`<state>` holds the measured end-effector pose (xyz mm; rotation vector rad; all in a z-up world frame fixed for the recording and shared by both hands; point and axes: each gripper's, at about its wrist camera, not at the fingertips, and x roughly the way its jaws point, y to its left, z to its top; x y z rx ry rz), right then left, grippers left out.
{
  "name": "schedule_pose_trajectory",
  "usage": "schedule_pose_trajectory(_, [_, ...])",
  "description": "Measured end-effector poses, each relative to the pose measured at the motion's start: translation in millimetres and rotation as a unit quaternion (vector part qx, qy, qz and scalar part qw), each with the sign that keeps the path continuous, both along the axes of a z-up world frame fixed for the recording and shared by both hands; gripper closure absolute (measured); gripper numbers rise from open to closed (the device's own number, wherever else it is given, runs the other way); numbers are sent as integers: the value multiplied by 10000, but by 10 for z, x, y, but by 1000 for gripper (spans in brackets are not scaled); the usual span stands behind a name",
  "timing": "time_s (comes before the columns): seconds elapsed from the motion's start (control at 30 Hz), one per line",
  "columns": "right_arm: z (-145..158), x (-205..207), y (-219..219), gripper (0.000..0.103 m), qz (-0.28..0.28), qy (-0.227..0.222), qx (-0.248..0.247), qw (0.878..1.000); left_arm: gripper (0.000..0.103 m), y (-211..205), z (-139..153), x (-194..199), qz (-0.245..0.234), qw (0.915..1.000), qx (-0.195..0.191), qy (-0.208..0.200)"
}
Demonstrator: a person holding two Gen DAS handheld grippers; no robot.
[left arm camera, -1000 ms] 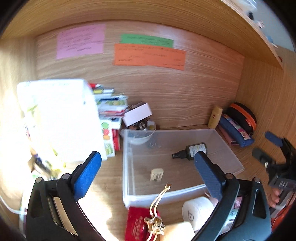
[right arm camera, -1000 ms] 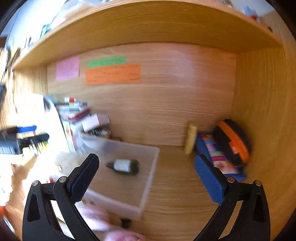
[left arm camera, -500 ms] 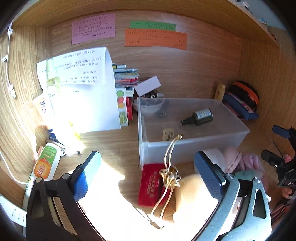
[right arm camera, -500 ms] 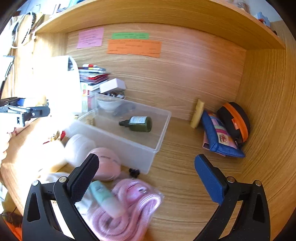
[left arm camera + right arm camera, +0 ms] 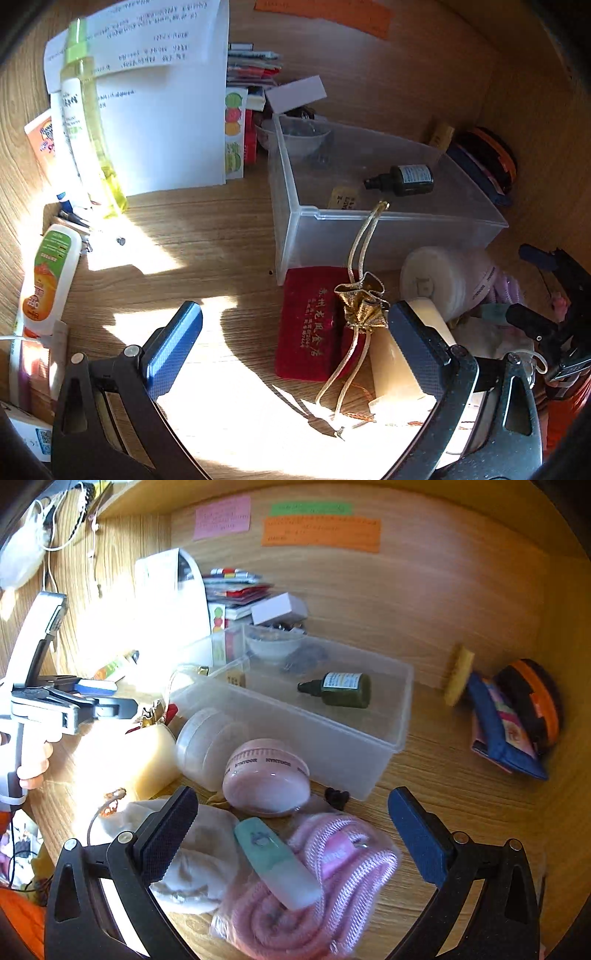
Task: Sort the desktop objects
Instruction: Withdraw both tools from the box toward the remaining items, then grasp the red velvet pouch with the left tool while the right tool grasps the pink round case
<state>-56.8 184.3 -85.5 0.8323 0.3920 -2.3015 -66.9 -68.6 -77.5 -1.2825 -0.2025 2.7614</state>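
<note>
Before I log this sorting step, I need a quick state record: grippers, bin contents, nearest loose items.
left gripper: open, empty, above red pouch
right gripper: open, empty, above mint tube
clear bin: dark dropper bottle lying flat, small tag
in front of bin: pink round case, pink cord bundle

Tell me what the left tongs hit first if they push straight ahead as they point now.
Probably the red velvet pouch with its gold drawstring bag, lying just ahead of the open left tongs on the desk. Behind them stands the clear plastic bin. Depth is unclear, so the tongs may pass above the pouch.
</note>
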Motion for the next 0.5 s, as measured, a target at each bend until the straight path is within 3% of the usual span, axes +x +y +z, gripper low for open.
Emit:
schedule_pose_trajectory(0.23, [-143,-213,-133,2,56,-404,100,9991,1,-59,-217,-248,47,9970,507,-578])
schedule_pose_trajectory(0.4, [-169,-280,-173,6,250,-587,120,9979,1,29,-265,-283,67,9980,137,-607])
schedule_pose_trajectory(0.5, [-197,-310,-212,13,389,-756,125,9963,1,38,-263,-275,47,9984,161,-545])
